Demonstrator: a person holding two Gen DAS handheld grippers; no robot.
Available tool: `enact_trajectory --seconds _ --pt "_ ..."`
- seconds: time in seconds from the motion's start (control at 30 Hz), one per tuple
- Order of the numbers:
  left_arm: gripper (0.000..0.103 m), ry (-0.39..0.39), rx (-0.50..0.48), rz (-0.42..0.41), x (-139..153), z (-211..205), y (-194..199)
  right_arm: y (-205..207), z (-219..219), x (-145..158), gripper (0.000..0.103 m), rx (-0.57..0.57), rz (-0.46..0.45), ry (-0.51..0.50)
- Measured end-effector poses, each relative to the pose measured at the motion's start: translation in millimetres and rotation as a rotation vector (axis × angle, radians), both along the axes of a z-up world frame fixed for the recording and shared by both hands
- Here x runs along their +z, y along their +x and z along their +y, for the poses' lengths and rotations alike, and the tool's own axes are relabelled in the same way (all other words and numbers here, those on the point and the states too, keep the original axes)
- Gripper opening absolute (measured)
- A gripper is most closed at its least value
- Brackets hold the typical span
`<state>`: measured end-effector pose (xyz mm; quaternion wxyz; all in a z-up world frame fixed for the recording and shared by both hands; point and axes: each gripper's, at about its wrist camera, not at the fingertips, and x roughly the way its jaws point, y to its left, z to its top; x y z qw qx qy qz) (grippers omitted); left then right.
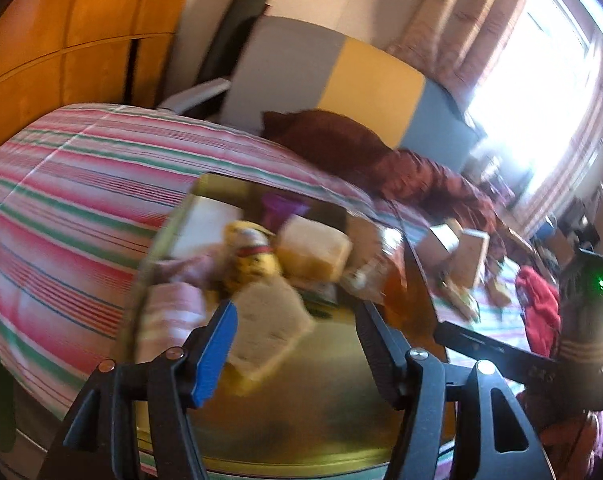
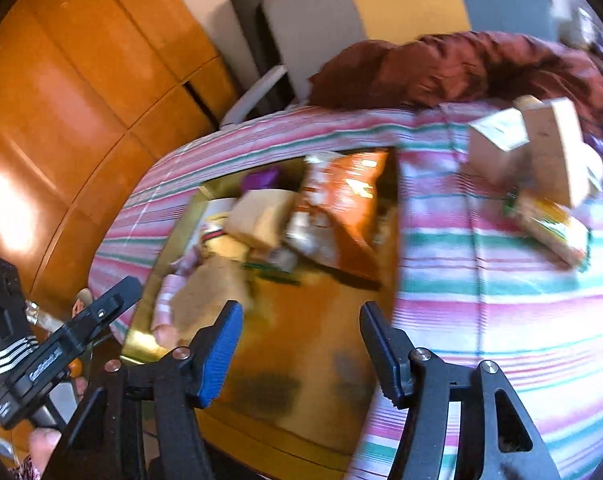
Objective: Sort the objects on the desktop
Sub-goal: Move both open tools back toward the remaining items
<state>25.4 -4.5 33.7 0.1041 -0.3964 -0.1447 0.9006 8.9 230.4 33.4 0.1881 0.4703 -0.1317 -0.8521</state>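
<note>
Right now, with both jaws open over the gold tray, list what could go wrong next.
1. The tray is piled at its far end: the chip bag leans on a box, so pulling one thing may topple others.
2. The pictures are blurred by motion, so a grab now could miss.
3. The tray lies on soft striped bedding and may tip if pressed.

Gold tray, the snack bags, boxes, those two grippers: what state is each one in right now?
Shiny gold tray: on the striped bedspread, partly filled.
Orange snack bag: lying in the tray, sealed.
Brown cardboard box: outside the tray, flap open.
Left gripper: open, empty.
Right gripper: open, empty.
</note>
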Motion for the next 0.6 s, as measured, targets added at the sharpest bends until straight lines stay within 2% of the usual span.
enact_trajectory --seconds 0.3,0.43,0.6 --pt "0.067 -0.040 -0.195 -0.053 -0.9 86.5 -0.7 10.5 83.5 -11.5 0.064 -0.128 -0.020 0.027" --pt "0.067 -0.063 -0.285 -0.045 6.8 129.0 -0.8 11.0 131.0 -12.6 0.070 -0.192 -0.024 0.089" --pt "0.067 -0.077 -0.344 -0.047 9.4 161.8 -4.5 -7.3 197.8 -14.5 0.070 -0.293 -0.027 0.197"
